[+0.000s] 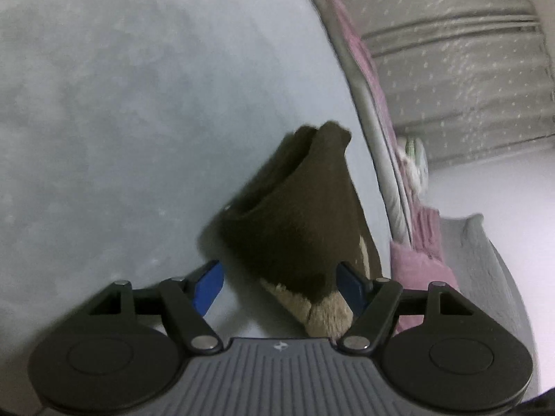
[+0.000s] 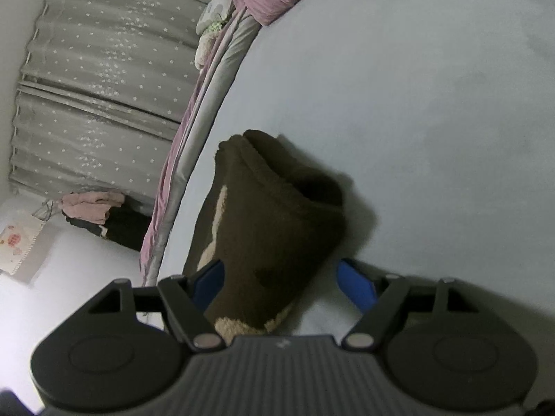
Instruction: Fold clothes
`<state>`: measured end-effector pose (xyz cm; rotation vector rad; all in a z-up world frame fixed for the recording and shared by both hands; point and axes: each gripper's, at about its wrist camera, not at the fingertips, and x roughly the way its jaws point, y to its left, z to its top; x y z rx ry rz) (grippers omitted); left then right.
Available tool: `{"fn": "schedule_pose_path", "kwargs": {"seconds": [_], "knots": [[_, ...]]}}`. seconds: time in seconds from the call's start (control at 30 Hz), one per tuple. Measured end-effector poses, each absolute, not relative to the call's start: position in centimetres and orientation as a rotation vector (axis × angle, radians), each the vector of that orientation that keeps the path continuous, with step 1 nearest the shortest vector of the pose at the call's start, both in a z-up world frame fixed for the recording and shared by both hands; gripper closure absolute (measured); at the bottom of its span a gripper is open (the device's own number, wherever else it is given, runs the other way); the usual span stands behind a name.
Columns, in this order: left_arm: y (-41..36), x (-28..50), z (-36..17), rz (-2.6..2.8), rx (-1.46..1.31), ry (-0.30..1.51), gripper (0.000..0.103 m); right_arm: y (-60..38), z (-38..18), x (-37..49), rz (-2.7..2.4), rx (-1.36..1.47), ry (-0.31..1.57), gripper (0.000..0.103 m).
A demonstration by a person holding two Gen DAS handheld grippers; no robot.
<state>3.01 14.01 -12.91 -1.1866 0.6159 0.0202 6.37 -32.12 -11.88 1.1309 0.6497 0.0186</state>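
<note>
A dark brown fleecy garment [image 1: 295, 222] with beige patches lies folded in a thick bundle on the pale blue sheet [image 1: 121, 121]. My left gripper [image 1: 281, 286] is open, its blue pads [image 1: 208, 287] wide apart, and the near end of the garment sits between them. The right wrist view shows the same brown garment [image 2: 270, 228] from the other side. My right gripper [image 2: 282, 282] is open too and straddles the garment's near end. Neither pair of pads presses the cloth. The garment's underside is hidden.
A pink blanket [image 1: 421, 267] and grey padded bed edge [image 1: 367, 111] run beside the garment. Grey star-print curtains [image 2: 104, 79] hang beyond. A soft toy [image 2: 211, 20] lies on the bed edge, and a pile of clothes [image 2: 93, 211] sits on the floor. Pale sheet [image 2: 433, 104] stretches away.
</note>
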Motion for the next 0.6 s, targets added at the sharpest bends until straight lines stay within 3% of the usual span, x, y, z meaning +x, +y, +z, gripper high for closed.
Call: {"fn": "schedule_pose_path", "kwargs": {"seconds": [0.2, 0.4, 0.47, 0.53, 0.6], "knots": [[11.6, 3.6, -13.2, 0.154, -1.126, 0.457, 0.033, -31.5, -12.2, 8.0, -0.015, 1.132, 0.585, 0.029], [10.8, 4.8, -13.7, 0.217, -1.051, 0.383, 0.041, -31.8, -12.9, 9.1, -0.03, 1.133, 0.543, 0.042], [11.2, 5.1, -14.0, 0.221, -1.042, 0.374, 0.046, -31.9, -13.2, 9.3, -0.025, 1.132, 0.536, 0.058], [11.7, 5.3, -14.2, 0.212, -1.046, 0.376, 0.06, -32.2, -13.6, 9.5, -0.013, 1.149, 0.526, 0.076], [12.2, 5.5, -14.3, 0.201, -1.051, 0.38, 0.068, -32.2, -13.8, 9.6, -0.003, 1.18, 0.512, 0.079]]}}
